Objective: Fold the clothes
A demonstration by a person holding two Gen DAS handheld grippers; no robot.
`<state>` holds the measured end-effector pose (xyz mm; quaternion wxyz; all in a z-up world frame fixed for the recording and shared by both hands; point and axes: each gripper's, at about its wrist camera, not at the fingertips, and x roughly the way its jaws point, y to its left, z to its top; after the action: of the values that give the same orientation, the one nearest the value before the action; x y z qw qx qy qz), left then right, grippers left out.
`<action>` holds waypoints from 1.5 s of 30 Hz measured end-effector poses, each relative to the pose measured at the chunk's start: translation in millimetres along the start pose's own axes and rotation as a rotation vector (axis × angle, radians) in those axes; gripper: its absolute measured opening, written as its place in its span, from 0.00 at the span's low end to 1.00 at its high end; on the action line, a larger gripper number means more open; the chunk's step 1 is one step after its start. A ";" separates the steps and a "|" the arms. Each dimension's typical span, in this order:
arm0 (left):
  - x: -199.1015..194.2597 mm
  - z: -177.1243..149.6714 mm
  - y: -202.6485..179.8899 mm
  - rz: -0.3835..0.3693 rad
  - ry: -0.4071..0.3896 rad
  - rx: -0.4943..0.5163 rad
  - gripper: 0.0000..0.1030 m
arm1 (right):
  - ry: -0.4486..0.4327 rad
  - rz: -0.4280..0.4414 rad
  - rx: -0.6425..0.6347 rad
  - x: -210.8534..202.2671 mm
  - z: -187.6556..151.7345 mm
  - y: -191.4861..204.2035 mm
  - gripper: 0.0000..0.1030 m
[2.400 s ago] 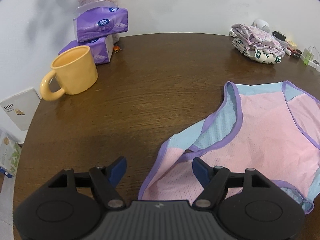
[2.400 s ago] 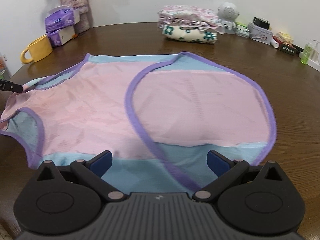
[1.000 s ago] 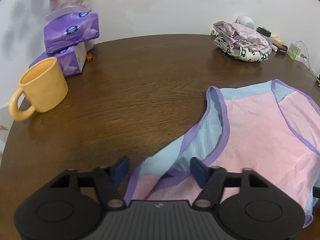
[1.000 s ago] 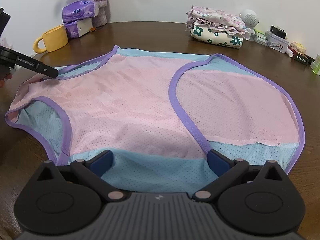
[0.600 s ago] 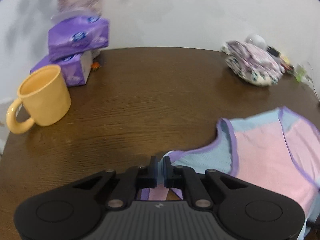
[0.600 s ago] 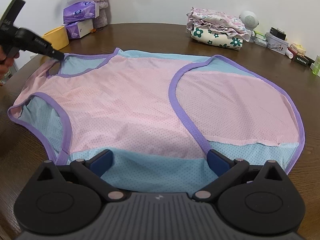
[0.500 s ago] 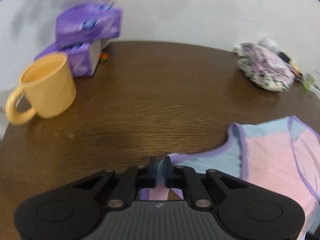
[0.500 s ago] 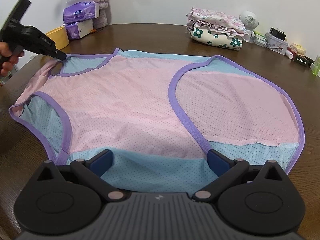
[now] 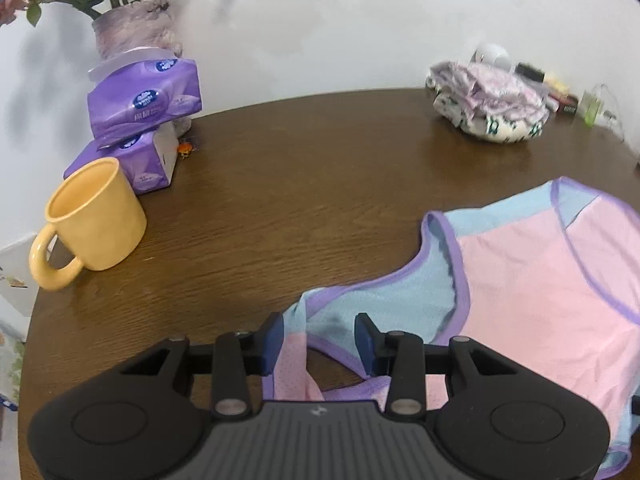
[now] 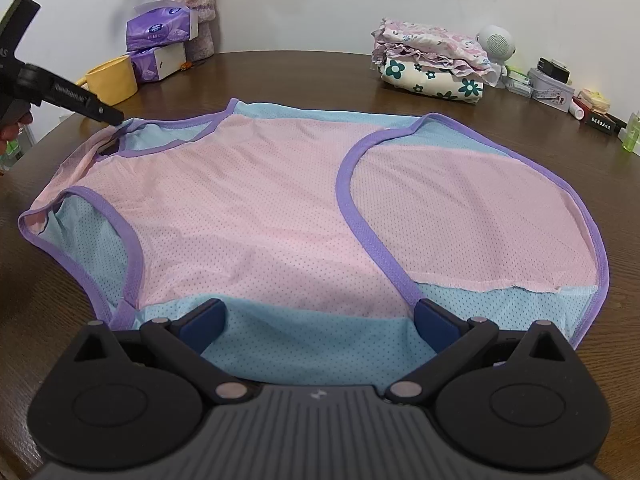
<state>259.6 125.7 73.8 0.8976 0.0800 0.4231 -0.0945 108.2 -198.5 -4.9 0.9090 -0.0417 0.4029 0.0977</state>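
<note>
A pink mesh garment (image 10: 256, 216) with light-blue panels and purple binding lies spread on the brown wooden table (image 9: 304, 184), filling most of the space in front of the right tongs (image 10: 318, 322). Its blue hem runs directly between and just ahead of those tongs, whose jaws stand wide apart with nothing gripped — the cloth simply lies flat beneath them. A large purple-edged opening curves across the right half of the garment, and an armhole sits at the near left.

At the far-left corner of the spread cloth, the left tongs (image 9: 318, 338) straddle a raised shoulder strap. Their blue pads stand partly apart, with a fold of pink-and-blue fabric standing up between them; the left pad touches the cloth, while the right pad shows a gap. From the right wrist view the same tongs (image 10: 116, 116) appear as a dark arm whose tip meets the strap, with part of a hand (image 10: 12, 128) behind it.

Ahead and to the left of the left tongs stands a yellow mug (image 9: 92, 224), and beyond it two purple tissue packs (image 9: 140, 120) stacked in front of a vase of flowers (image 9: 132, 28). Far ahead of the right tongs — towards the wall — sits a pile of folded floral clothes (image 10: 432, 64), with a small white round gadget (image 10: 496, 44) and assorted small items beside it.
</note>
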 end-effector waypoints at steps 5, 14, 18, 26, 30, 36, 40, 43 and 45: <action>9.9 -2.2 0.1 0.020 0.030 -0.023 0.36 | 0.002 -0.004 0.004 -0.4 0.6 0.9 0.99; 3.3 -13.5 -3.5 0.010 0.035 0.124 0.36 | -0.001 0.010 0.028 -2.0 9.9 3.2 1.00; 2.2 -23.1 2.8 0.002 0.032 0.171 0.36 | -0.005 -0.008 0.001 -1.3 10.5 13.5 1.00; 0.5 -34.2 10.9 -0.013 0.010 0.184 0.33 | -0.011 0.026 -0.016 -1.4 15.4 33.7 1.00; -0.5 -35.9 11.8 -0.026 0.000 0.210 0.29 | -0.004 0.044 -0.035 1.6 20.0 46.4 1.00; -1.6 -38.0 14.0 -0.042 -0.010 0.234 0.29 | 0.001 0.071 -0.039 4.9 24.7 58.6 1.00; -2.4 -40.7 13.8 -0.038 -0.025 0.228 0.29 | 0.007 0.085 -0.041 9.6 27.3 67.0 1.00; -5.1 -44.1 11.6 -0.027 -0.044 0.239 0.29 | 0.009 0.091 -0.036 11.9 29.4 70.2 1.00; -7.2 -46.9 9.9 -0.019 -0.059 0.246 0.30 | 0.004 0.079 -0.020 11.1 31.4 65.7 1.00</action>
<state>222.5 146.5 50.5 0.8921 0.1828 0.3825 -0.1563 124.4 -127.8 8.1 0.9032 -0.0352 0.4051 0.1375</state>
